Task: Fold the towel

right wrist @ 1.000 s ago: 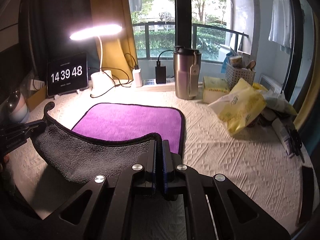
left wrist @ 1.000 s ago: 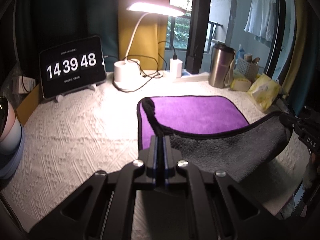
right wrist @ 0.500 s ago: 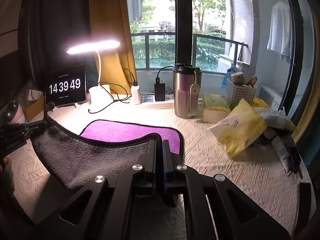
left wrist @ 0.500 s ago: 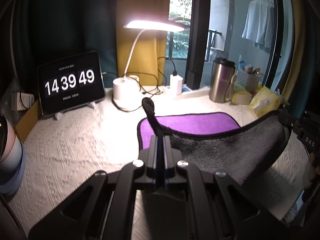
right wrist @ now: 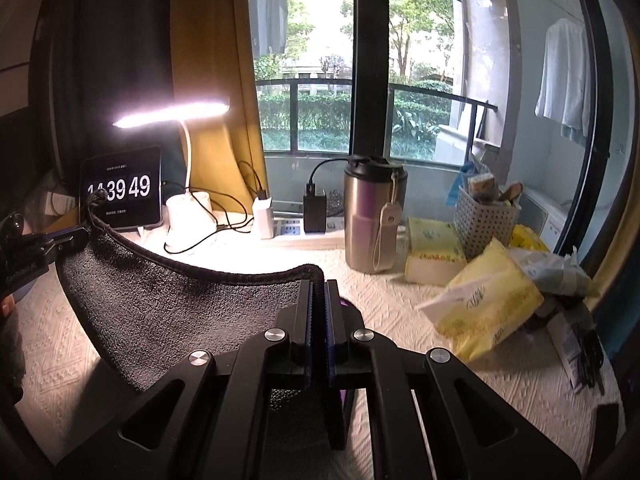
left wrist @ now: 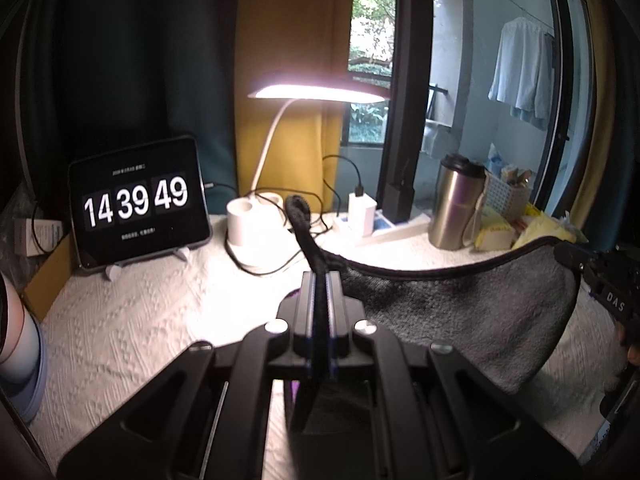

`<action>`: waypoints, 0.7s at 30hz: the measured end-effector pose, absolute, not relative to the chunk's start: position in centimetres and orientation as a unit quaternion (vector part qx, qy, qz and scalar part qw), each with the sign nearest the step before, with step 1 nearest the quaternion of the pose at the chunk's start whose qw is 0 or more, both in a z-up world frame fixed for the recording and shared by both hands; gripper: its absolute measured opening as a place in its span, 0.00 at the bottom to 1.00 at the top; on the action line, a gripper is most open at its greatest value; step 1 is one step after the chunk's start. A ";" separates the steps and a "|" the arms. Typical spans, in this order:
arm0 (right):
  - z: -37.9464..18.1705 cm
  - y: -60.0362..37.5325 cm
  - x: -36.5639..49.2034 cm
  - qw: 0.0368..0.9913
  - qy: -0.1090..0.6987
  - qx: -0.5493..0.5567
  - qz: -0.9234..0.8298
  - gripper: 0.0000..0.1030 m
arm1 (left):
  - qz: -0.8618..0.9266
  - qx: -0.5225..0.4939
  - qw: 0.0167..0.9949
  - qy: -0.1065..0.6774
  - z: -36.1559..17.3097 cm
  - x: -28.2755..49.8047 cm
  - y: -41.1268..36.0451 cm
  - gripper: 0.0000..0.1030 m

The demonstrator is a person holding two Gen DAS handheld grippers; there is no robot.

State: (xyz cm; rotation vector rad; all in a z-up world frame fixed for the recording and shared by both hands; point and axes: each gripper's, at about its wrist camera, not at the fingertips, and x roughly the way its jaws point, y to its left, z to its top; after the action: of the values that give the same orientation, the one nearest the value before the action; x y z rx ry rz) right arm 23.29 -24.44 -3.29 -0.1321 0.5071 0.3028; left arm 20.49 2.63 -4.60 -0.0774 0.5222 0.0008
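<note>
White textured tablecloth (left wrist: 140, 320) underlies the scene. I hold the towel (right wrist: 180, 304) raised, grey underside sagging between both corners, purple face now almost hidden. Left gripper (left wrist: 319, 280) and right gripper (right wrist: 317, 292) each clamp a corner.
</note>
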 end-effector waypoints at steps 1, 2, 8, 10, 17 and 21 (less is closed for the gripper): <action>-3.2 -24.3 23.6 0.955 0.248 -0.066 0.149 0.06 | 0.001 -0.038 0.966 0.256 -4.5 20.8 2.7 0.05; -3.1 -24.3 23.9 0.956 0.245 -0.066 0.150 0.06 | 0.002 -0.036 0.966 0.254 -4.4 21.1 2.8 0.05; -2.7 -24.1 25.5 0.958 0.237 -0.067 0.147 0.06 | 0.003 -0.030 0.969 0.244 -4.0 22.6 2.8 0.05; -2.7 -24.1 26.1 0.959 0.235 -0.067 0.146 0.06 | 0.004 -0.030 0.970 0.242 -3.9 23.1 2.8 0.05; -2.8 -23.8 27.6 0.959 0.234 -0.069 0.147 0.06 | 0.006 -0.030 0.970 0.240 -4.2 24.7 2.8 0.05; -3.0 -23.7 28.6 0.959 0.234 -0.073 0.142 0.06 | 0.008 -0.026 0.970 0.243 -4.7 25.6 2.8 0.05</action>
State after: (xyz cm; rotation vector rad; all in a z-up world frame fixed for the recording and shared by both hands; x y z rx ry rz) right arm 28.56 -23.68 -2.99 -0.1474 0.4747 0.2885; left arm 25.56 2.80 -4.65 -0.0517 0.4905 0.0170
